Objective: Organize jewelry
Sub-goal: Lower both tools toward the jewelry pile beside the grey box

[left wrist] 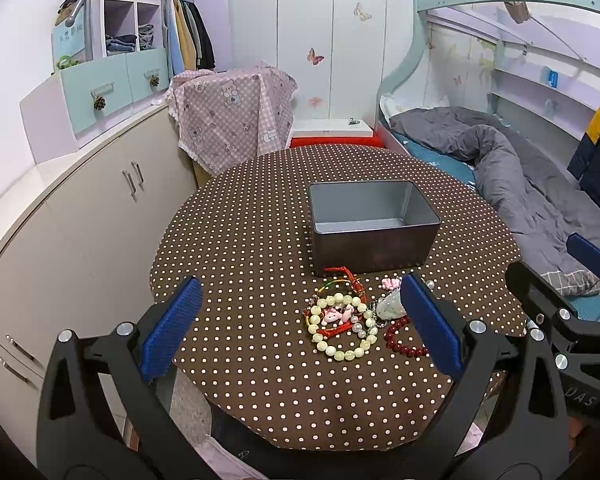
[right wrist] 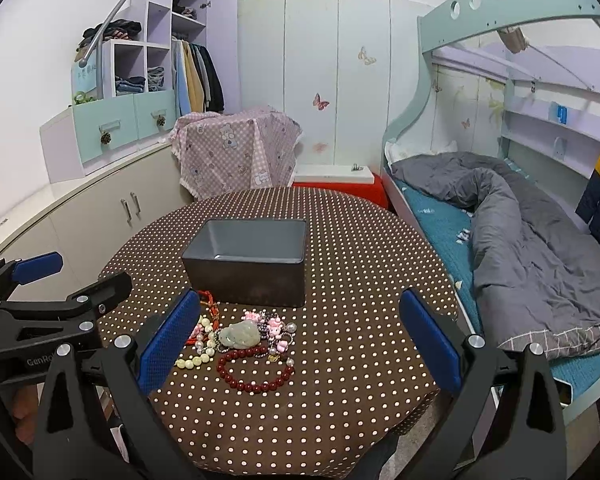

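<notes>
Jewelry pile (right wrist: 240, 344) lying on dotted table (left wrist: 240, 240), just near of empty grey tin (left wrist: 374, 224); left gripper (left wrist: 300, 320) and right gripper (right wrist: 300, 340) both wide, empty: best lift single strands, pale bead bracelet (left wrist: 340, 328) first, avoiding tangles.

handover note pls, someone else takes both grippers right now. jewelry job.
Left gripper: open, empty, held above the near side of the table.
Right gripper: open, empty, also hovering over the pile.
Grey box: mid-table, open top, looks empty.
Jewelry, all in one tangled heap just in front of the box: pale bead bracelet, dark red bead bracelet, jade pendant, red cord, pink charm pieces.
Done: nothing is in the box yet.
Left: lift each piece into the box. They overlap, so probably start with the red bead bracelet, which lies at the heap's near edge.
</notes>
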Action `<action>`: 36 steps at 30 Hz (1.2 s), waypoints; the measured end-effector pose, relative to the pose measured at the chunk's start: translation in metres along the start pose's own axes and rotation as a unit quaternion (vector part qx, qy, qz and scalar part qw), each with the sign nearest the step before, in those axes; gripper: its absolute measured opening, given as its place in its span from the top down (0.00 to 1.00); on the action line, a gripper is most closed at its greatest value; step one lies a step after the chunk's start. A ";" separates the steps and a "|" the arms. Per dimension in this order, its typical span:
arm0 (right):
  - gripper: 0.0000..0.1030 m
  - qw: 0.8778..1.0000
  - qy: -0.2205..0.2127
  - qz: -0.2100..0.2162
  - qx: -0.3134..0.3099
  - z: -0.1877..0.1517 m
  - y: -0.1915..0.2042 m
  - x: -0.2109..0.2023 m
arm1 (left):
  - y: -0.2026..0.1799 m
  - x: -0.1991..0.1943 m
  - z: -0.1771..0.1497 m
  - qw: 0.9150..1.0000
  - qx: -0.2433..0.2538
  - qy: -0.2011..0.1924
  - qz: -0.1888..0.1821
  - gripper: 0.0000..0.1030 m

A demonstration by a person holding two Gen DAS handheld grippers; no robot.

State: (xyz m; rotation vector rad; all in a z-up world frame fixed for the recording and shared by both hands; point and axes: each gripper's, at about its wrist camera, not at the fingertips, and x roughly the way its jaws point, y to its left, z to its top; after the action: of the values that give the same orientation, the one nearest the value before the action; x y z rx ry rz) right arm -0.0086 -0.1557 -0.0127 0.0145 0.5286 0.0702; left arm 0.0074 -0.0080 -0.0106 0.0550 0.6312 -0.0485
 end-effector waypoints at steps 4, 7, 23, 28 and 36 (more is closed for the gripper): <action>0.08 1.000 0.016 0.004 0.010 -0.001 -0.003 0.009 | 0.002 0.009 -0.001 1.000 -0.001 0.016 -0.009 0.06; 0.08 0.999 0.033 0.005 0.024 -0.004 -0.009 0.017 | 0.002 0.020 -0.002 0.999 0.003 0.037 -0.021 0.06; 0.08 0.989 0.140 -0.037 0.041 -0.038 -0.025 0.073 | 0.011 0.081 -0.023 0.988 0.006 0.148 -0.030 0.06; 0.08 0.985 0.164 -0.039 0.039 -0.048 -0.024 0.085 | 0.020 0.094 -0.025 0.986 -0.007 0.165 -0.024 0.10; 0.08 0.979 0.190 -0.064 0.017 -0.061 -0.018 0.100 | 0.020 0.107 -0.032 0.981 -0.004 0.194 -0.024 0.22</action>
State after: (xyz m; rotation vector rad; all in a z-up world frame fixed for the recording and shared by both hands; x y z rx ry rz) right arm 0.0479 -0.1672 -0.1165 0.0010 0.9124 -0.0651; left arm 0.0761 0.0110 -0.0984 0.0412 1.0239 -0.0829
